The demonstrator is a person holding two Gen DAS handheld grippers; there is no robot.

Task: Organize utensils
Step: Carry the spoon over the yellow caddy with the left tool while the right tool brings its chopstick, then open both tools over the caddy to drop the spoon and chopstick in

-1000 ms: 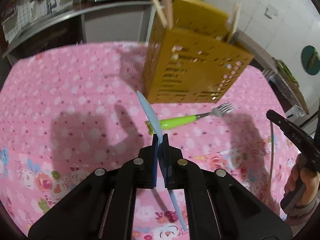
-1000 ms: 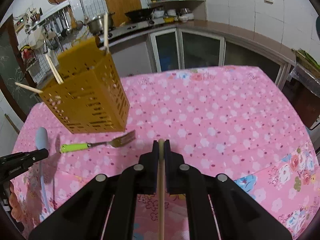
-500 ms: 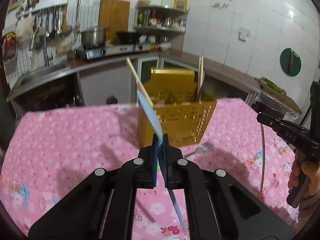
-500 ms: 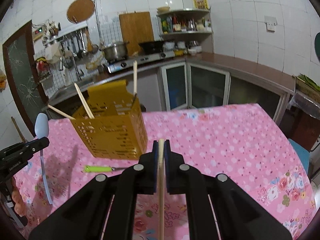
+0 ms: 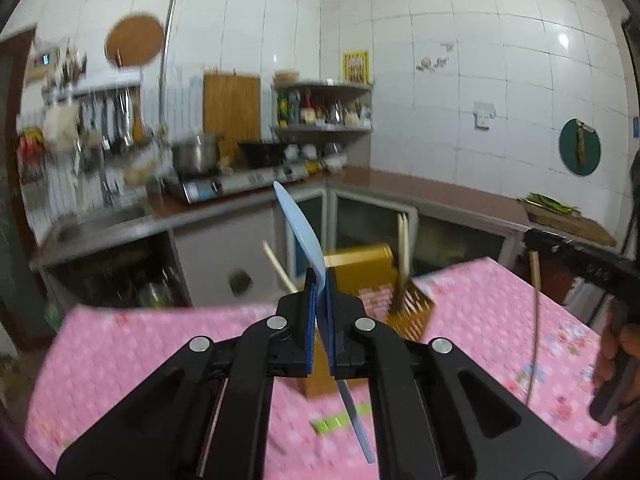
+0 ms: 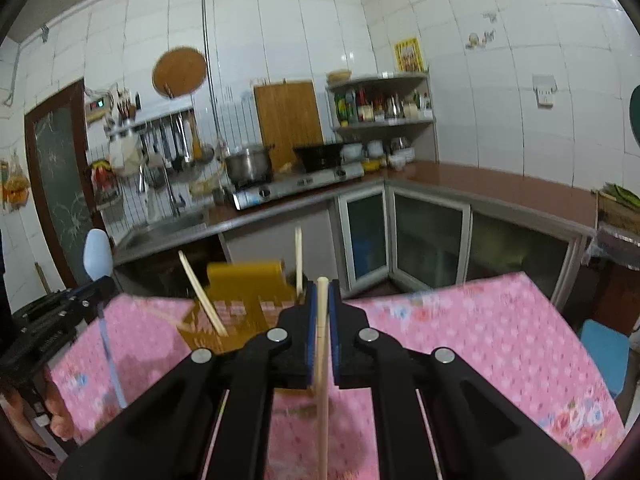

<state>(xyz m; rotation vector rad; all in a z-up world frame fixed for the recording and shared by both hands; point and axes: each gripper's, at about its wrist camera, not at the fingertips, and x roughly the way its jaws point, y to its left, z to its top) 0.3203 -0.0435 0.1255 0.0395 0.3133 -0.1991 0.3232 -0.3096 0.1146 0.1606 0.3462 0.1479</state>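
Left claw (image 5: 319, 280) clamps a blue spoon (image 5: 298, 228), right claw (image 6: 322, 292) a chopstick (image 6: 321, 360); either could snag the yellow holder's (image 6: 244, 288) rim.

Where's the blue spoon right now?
The blue spoon is clamped upright in the left gripper, bowl up, just in front of the yellow holder on the pink table.

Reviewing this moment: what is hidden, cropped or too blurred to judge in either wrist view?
- Yellow utensil holder: lower front hidden by the left gripper; its compartments cannot be told apart in either view.
- Green-handled fork: left view, only a smeared green streak; tines hidden.
- Blue spoon: handle tip runs behind the gripper body.
- Chopstick in the right gripper: lower end cut off by the frame edge.
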